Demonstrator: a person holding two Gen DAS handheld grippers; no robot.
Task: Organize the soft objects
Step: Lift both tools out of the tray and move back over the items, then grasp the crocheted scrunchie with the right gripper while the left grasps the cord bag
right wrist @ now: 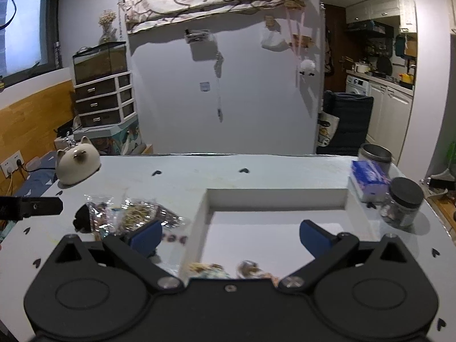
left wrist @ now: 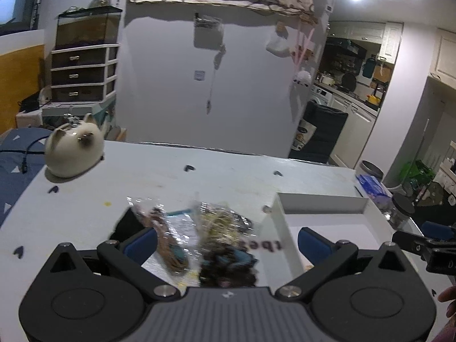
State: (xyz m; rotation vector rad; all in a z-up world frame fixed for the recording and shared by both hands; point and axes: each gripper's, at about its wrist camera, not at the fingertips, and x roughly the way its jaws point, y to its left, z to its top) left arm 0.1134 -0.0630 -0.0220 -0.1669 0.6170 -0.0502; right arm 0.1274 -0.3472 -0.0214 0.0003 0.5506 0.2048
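On the pale grey tabletop (right wrist: 256, 176) dotted with small dark heart marks sits a shallow white rectangular tray (right wrist: 199, 222), with crinkly clear plastic packets of soft items (left wrist: 199, 233) lying just left of its wall and two more small soft items (right wrist: 228, 269) at the tray's near edge. A cream cat-shaped plush (left wrist: 74, 149) rests at the far left corner. Left gripper (left wrist: 226, 242): jaws wide apart over the packets; right gripper (right wrist: 230, 238): jaws wide apart above the tray, holding nothing.
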